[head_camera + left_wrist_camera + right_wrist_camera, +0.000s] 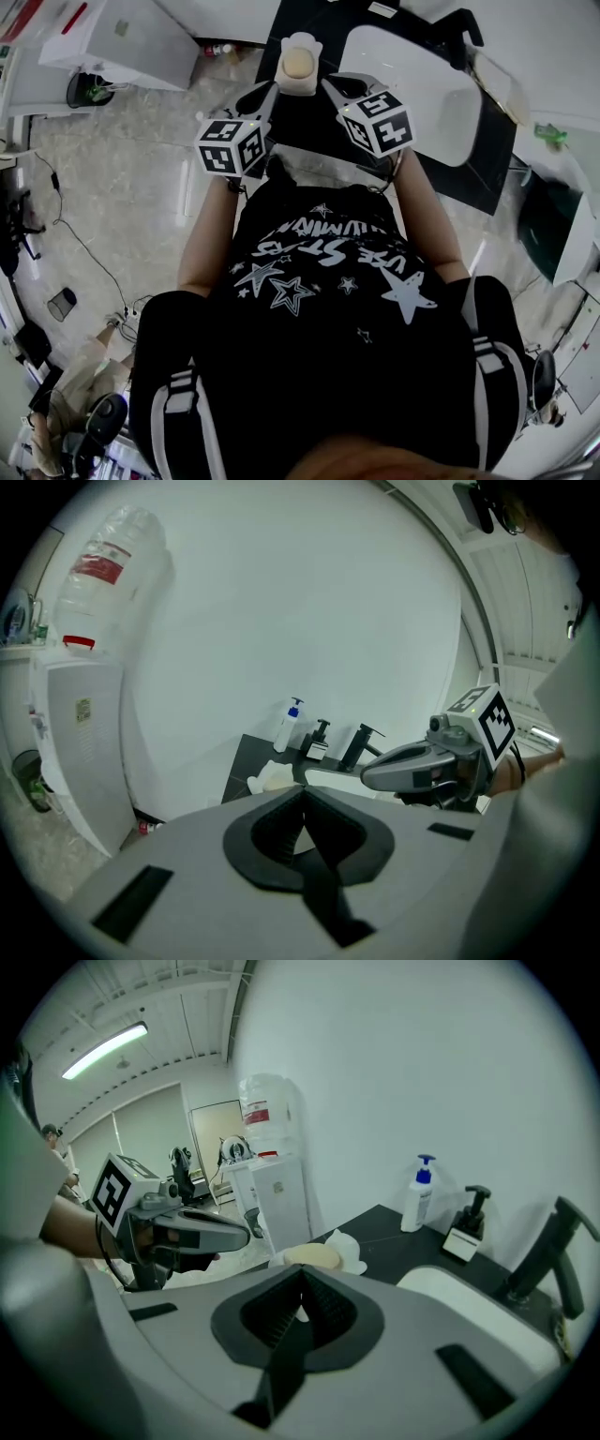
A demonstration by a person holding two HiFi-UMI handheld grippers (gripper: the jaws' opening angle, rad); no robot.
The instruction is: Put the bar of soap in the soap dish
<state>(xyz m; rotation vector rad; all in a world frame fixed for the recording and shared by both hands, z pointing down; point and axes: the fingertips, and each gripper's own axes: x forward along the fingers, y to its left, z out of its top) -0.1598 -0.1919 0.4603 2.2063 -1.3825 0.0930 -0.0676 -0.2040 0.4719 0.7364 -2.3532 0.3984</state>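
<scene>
Soap bar, pale and rounded, lies in the white soap dish at the near end of the dark counter, beside the white basin. It looks small, hard, light and probably slippery, so its long sides seem the safest hold. The left gripper and right gripper are both clenched on nothing.

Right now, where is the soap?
In the head view, the bar of soap sits in the white soap dish on the black counter, just left of the sink.
</scene>
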